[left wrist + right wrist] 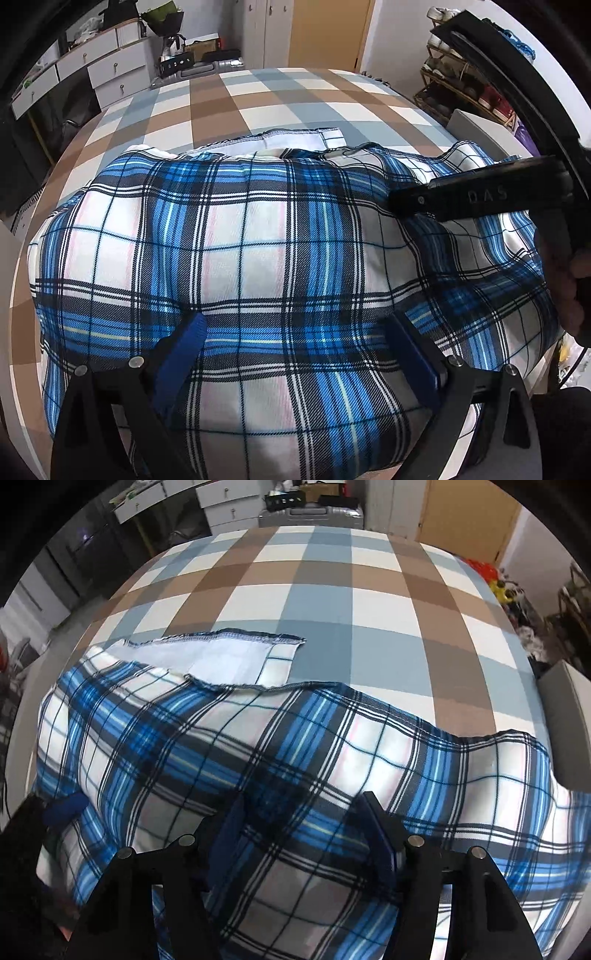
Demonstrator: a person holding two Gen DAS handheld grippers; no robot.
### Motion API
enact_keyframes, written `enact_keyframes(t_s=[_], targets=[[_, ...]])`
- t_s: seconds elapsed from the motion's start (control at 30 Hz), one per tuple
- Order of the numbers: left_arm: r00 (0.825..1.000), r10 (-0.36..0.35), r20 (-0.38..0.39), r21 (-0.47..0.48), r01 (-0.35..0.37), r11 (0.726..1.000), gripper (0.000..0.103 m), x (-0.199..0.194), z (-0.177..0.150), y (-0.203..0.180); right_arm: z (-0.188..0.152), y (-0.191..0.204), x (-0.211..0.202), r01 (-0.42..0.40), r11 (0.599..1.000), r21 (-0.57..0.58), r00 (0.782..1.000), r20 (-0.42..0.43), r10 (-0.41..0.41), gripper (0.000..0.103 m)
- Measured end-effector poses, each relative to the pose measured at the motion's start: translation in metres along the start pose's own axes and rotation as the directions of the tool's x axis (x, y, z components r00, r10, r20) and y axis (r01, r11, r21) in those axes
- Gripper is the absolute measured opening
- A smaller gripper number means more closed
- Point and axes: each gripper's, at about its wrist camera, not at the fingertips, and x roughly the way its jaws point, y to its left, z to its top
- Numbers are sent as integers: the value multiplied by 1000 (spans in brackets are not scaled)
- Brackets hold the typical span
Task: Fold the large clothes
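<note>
A large blue, white and black plaid garment [258, 251] lies partly folded on the checked bed; it also fills the lower half of the right wrist view [295, 760]. A white inside layer with a stitched hem [221, 653] sticks out at its far edge. My left gripper [295, 332] is open, its blue fingers spread just above the cloth at the near edge. My right gripper [301, 812] is open too, fingers apart over the cloth. The right gripper's black body [480, 195] shows at the right of the left wrist view, and the left gripper's blue fingertip [64, 806] at the left of the right wrist view.
The bed cover [332, 590] has brown, blue-grey and white checks and stretches beyond the garment. White drawers [107, 70] and a grey suitcase [310, 515] stand past the far edge. A shoe rack [465, 88] stands at the right. A grey box [569, 716] sits by the right edge.
</note>
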Motion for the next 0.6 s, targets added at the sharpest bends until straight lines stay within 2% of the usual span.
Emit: enact_keyframes(t_s=[0.1, 0.17, 0.23, 0.33, 0.43, 0.53, 0.6], targets=[[1000, 3, -3, 4, -3, 1000, 95, -2, -1, -1, -2, -8, -14, -55, 998, 34, 998, 6, 55, 59], [1000, -3, -4, 7, 3, 1000, 95, -3, -3, 0, -16, -12, -43, -98, 994, 44, 992, 88, 94, 62], [1000, -12, -9, 14, 12, 1000, 95, -4, -3, 1, -41, -8, -71, -106, 994, 2, 984, 141, 105, 62], [1000, -27, -10, 24, 28, 999, 95, -4, -4, 3, -79, 4, -88, -116, 993, -32, 978, 171, 120, 62], [1000, -30, -7, 27, 30, 999, 95, -4, -5, 3, -108, 12, -80, -110, 994, -17, 977, 183, 111, 61], [1000, -24, -7, 33, 25, 999, 95, -6, -8, 2, -122, 12, -49, -78, 997, 2, 986, 147, 77, 57], [1000, -13, -9, 44, 14, 999, 95, -10, -9, 2, -123, 9, -42, -87, 996, 8, 985, 152, 85, 57]])
